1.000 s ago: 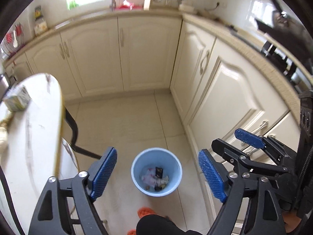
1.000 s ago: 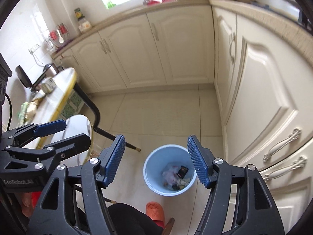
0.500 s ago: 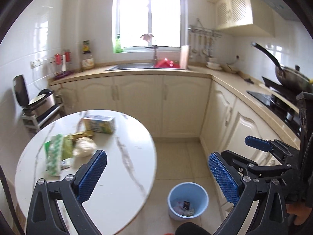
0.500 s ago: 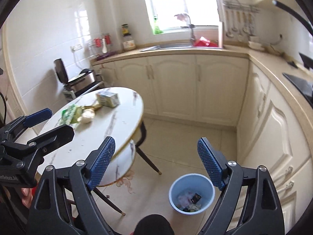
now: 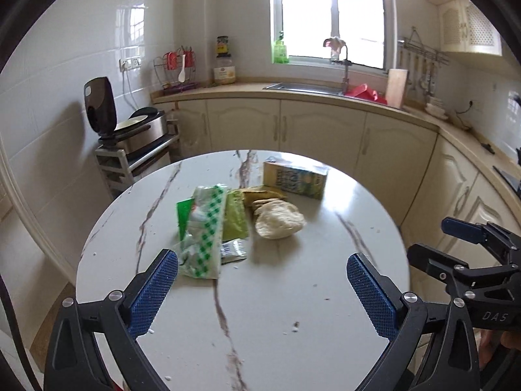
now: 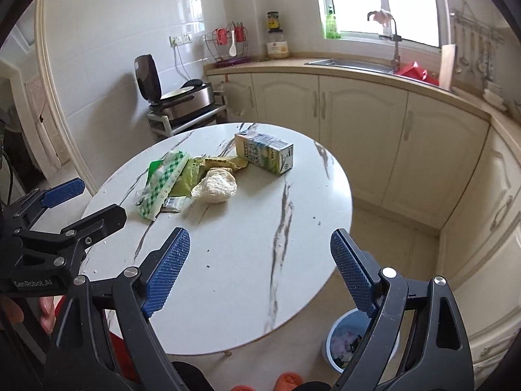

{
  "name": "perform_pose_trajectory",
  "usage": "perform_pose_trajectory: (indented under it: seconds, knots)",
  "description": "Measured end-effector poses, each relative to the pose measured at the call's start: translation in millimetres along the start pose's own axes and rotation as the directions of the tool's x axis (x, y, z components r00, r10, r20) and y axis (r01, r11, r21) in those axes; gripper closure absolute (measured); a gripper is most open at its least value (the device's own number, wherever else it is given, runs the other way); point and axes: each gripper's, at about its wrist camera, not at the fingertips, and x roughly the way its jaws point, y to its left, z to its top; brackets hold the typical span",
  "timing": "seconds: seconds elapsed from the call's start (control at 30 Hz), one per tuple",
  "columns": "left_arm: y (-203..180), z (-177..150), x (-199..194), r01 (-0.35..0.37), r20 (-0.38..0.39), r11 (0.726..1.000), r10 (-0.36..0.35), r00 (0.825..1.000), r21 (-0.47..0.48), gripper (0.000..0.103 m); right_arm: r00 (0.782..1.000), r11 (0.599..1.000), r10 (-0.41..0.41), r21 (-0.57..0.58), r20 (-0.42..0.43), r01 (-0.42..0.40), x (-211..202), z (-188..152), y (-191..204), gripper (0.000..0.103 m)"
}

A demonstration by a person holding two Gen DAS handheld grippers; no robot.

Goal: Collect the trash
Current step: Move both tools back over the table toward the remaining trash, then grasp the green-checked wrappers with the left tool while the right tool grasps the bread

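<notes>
Trash lies heaped mid-counter, ahead of both empty, wide-apart tongs (jaws just opened wider), the green-checked wrapper's long axis running toward the left tongs, nearer than the right tongs.

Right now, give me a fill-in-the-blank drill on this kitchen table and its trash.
1. The milk carton lies on its ____.
2. The bin on the floor is coloured ____.
3. The left claw and right claw both hold ____.
4. The checked wrapper is white and ____.

Missing words: side; blue; nothing; green
</notes>
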Motion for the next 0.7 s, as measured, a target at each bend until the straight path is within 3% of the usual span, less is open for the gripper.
perform_pose_trajectory:
  seconds: [0.23, 0.6, 0.63, 0.7]
  knots:
    - [42, 24, 73, -0.047, -0.149, 0.997, 0.039, 0.988, -0.055, 0.001, 0.995, 1.000, 0.020, -0.012, -0.097, -0.021, 69, 12, 10, 0.016]
    - [82, 55, 162, -0.068, -0.268, 0.995, 0.044, 0.962, -0.079, 0.002, 0.978, 0.997, 0.070, 0.004, -0.198, -0.071, 150, 32, 26, 0.016]
    - [85, 55, 168, -0.062, -0.275, 0.995, 0.038, 0.961, -0.080, 0.004, 0.975, 0.997, 0.075, 0.007, -0.208, -0.075, 156, 32, 27, 0.016]
    - [88, 57, 183, -0.063, -0.295, 0.995, 0.037, 0.955, -0.080, 0.019, 0.972, 0.997, 0.075, 0.011, -0.224, -0.075, 166, 32, 30, 0.016]
